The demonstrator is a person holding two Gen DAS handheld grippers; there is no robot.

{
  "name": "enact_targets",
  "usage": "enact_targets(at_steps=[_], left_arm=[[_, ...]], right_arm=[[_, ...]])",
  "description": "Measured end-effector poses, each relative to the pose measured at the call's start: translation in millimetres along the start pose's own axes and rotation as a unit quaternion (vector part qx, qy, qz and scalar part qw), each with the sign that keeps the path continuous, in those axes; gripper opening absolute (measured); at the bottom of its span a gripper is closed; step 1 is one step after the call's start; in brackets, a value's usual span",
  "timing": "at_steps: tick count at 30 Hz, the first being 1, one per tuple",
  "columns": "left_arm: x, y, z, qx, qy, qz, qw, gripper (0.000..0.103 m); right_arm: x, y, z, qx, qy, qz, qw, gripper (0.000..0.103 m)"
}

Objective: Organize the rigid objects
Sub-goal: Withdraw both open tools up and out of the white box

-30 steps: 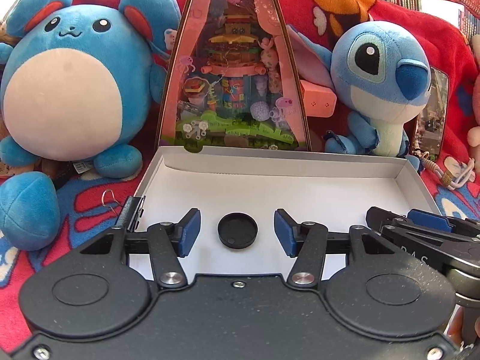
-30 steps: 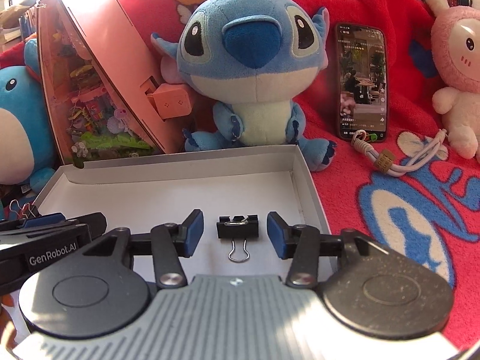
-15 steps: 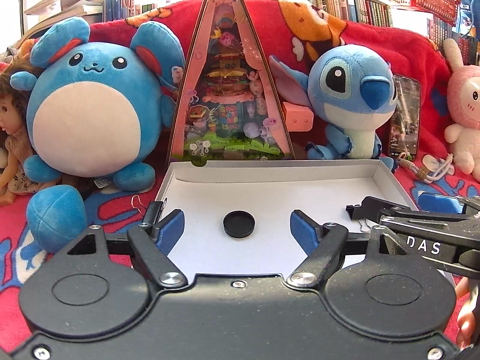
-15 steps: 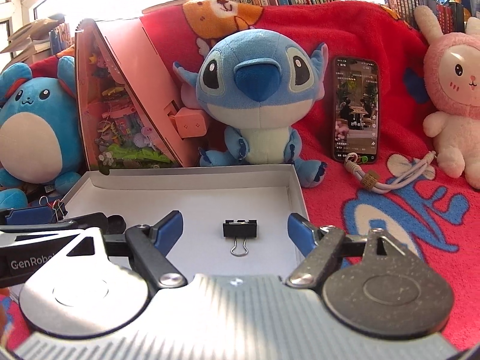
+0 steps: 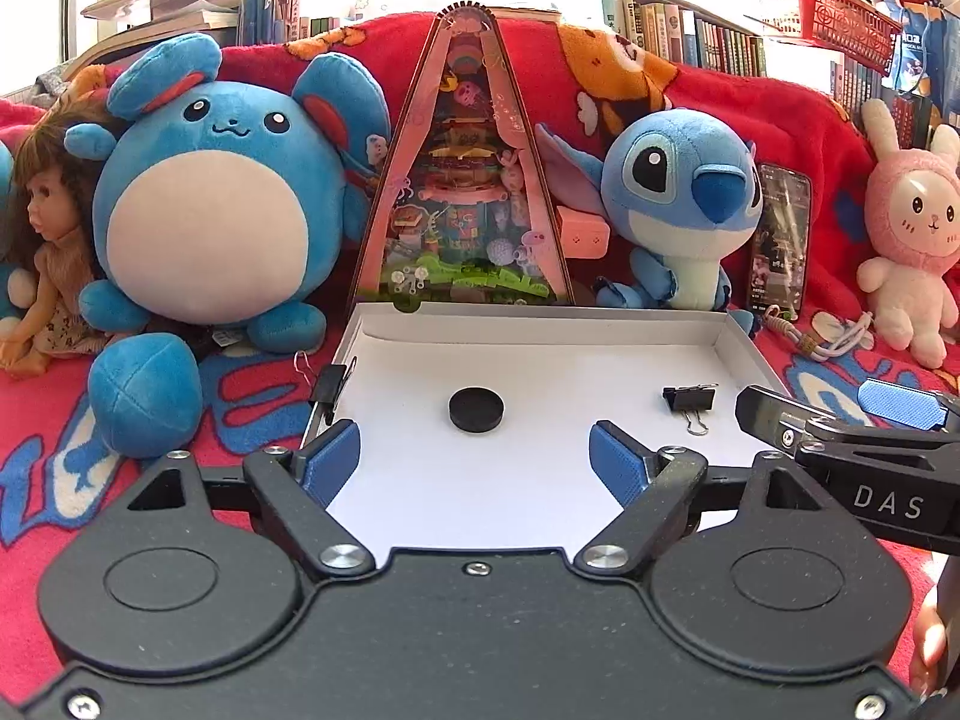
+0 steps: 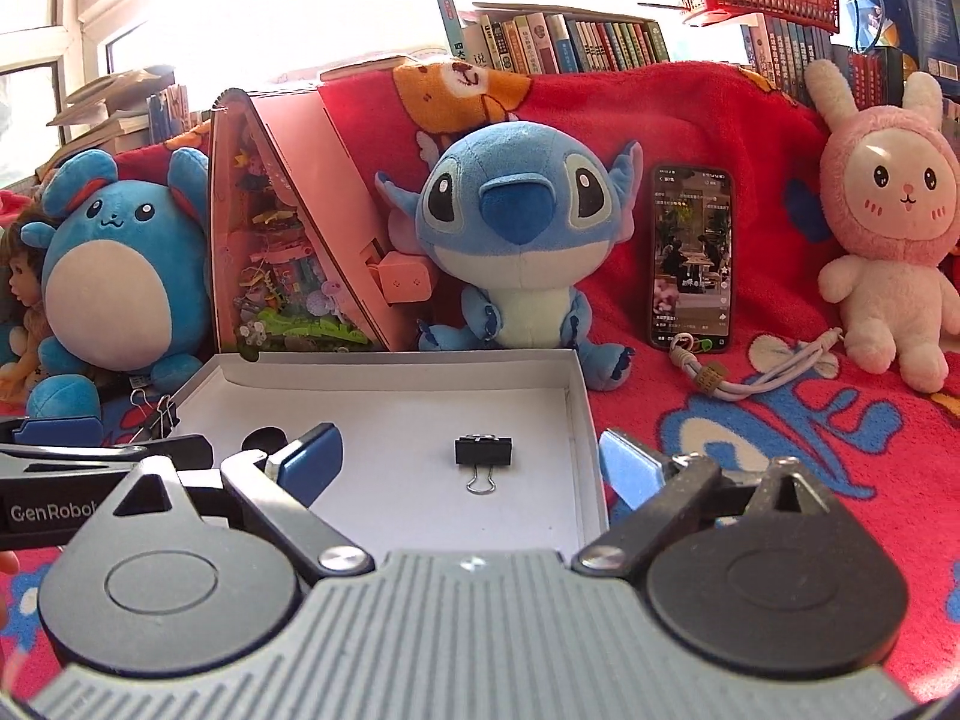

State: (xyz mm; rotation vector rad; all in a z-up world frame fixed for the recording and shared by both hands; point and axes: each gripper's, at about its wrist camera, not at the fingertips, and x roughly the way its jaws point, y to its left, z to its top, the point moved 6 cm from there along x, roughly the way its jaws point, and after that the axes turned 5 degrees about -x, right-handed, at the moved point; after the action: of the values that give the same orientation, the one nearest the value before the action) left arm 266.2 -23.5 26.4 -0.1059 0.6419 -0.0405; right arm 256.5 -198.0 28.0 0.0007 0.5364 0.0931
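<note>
Left wrist: right gripper (image 5: pixel 840 414) marked "DAS".

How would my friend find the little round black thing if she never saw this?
Find the shallow white cardboard box in front of the blue plush toys on the red blanket. The flat round black disc lies near its middle. The black binder clip beside it is boxy, with wire handles.

So the tray (image 5: pixel 744 348) sits right in front of my fingers (image 5: pixel 336 456): round cap (image 5: pixel 477 411) in the middle, binder clip (image 5: pixel 690 399) to its right, another clip (image 5: pixel 330 384) on the left wall. Plushies (image 5: pixel 684 210) and phone (image 5: pixel 780 240) behind it.
</note>
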Motion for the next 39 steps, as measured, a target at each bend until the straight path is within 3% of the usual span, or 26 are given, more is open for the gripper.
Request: enact_targets(at_steps=[12,25,39], left_arm=[[-26,3,-20,-0.007,0.023,-0.001,0.9997,0.085],[-57,3,-26,0.008,-0.001,0.009,0.9999,0.086],[-75,3,-50,0.027,-0.002,0.004,0.9996,0.086]], right_arm=[[-30,2,-15,-0.003,-0.008,0.022,1.0,0.103],[-64,11,-17,-0.013,-0.031,0.035,0.999,0.103],[-88,14,-33,-0.025,-0.038,0.035,0.998,0.103]])
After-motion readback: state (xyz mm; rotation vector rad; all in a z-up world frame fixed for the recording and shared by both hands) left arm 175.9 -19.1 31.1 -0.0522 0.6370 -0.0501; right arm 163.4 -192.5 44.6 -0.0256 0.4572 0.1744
